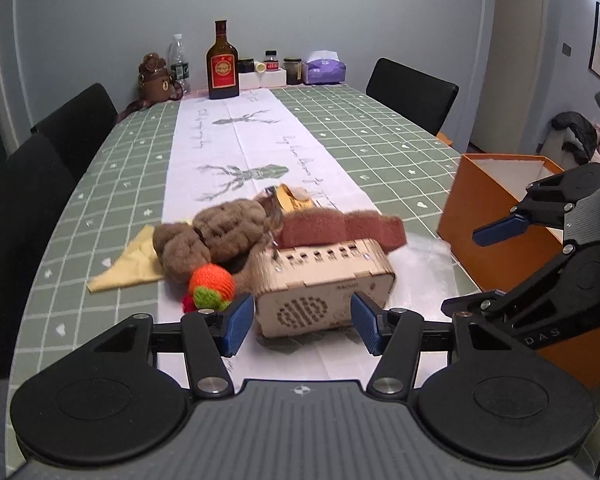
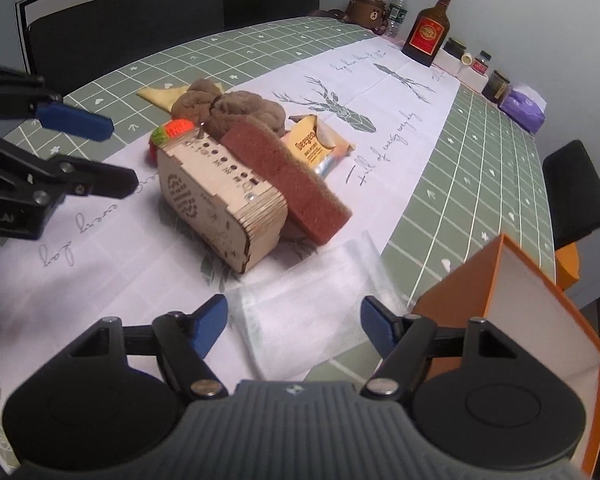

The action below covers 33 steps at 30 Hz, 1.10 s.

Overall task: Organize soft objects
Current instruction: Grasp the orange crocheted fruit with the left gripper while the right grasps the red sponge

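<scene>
A pile lies on the white table runner: a brown plush toy, a reddish-brown sponge, an orange-and-green knitted ball, a yellow cloth, a snack packet and a wooden box. A white translucent sheet lies in front of my right gripper. My left gripper is open, its jaws on either side of the wooden box's near end. My right gripper is open and empty above the white sheet, beside the orange box.
Black chairs stand around the green checked table. At the far end stand a brown liquor bottle, a water bottle, a bear-shaped container, jars and a purple tissue pack.
</scene>
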Available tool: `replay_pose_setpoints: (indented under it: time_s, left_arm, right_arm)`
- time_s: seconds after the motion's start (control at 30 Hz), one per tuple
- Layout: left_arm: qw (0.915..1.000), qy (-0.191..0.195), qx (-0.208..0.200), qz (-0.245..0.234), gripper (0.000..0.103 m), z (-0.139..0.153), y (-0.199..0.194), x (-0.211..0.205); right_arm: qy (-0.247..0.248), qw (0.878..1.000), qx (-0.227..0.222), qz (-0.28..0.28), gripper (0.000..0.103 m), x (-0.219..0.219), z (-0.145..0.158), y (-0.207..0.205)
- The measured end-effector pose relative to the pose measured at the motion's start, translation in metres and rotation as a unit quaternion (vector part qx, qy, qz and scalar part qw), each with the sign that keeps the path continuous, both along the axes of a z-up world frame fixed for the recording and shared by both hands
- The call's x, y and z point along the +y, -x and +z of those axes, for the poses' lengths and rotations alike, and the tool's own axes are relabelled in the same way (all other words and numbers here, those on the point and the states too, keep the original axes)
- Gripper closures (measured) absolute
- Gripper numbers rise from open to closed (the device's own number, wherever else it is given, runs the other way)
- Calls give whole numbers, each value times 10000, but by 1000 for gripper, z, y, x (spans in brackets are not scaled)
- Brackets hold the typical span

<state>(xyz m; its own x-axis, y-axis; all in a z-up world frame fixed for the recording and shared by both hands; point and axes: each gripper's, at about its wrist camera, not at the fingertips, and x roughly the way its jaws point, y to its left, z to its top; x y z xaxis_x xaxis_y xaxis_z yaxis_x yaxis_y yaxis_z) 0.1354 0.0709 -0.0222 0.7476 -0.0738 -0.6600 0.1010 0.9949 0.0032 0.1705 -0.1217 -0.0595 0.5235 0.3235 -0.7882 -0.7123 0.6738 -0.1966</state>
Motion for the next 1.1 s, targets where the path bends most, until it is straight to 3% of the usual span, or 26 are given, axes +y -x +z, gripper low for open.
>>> replay_pose_setpoints:
  time_s: [0.17, 0.3, 0.53, 0.73, 0.9, 1.1]
  left_arm:
    - [9996, -161, 186, 109, 36, 1, -17, 24]
    - [9981, -170, 386, 458, 36, -12, -28, 47]
    - [9962, -623, 556, 240, 36, -37, -50, 51]
    - [9963, -371, 754, 195, 37, -51, -64, 58]
    - [9948, -544, 834, 213, 38, -58, -73, 59]
    - [9941, -577, 913, 114, 39, -67, -82, 56]
  right_arm:
    - [307, 9986, -255, 348, 35, 12, 0, -19]
    - [611, 9942, -480, 739, 35, 21, -3, -36]
    - [980, 9833, -627, 1402, 49, 33, -17, -53]
    - [1167, 9713, -775, 1924, 54, 38, -22, -51]
    - [1275, 9670, -868, 2028, 67, 43, -24, -50]
    - [1223, 9694, -864, 1945, 70, 41, -25, -51]
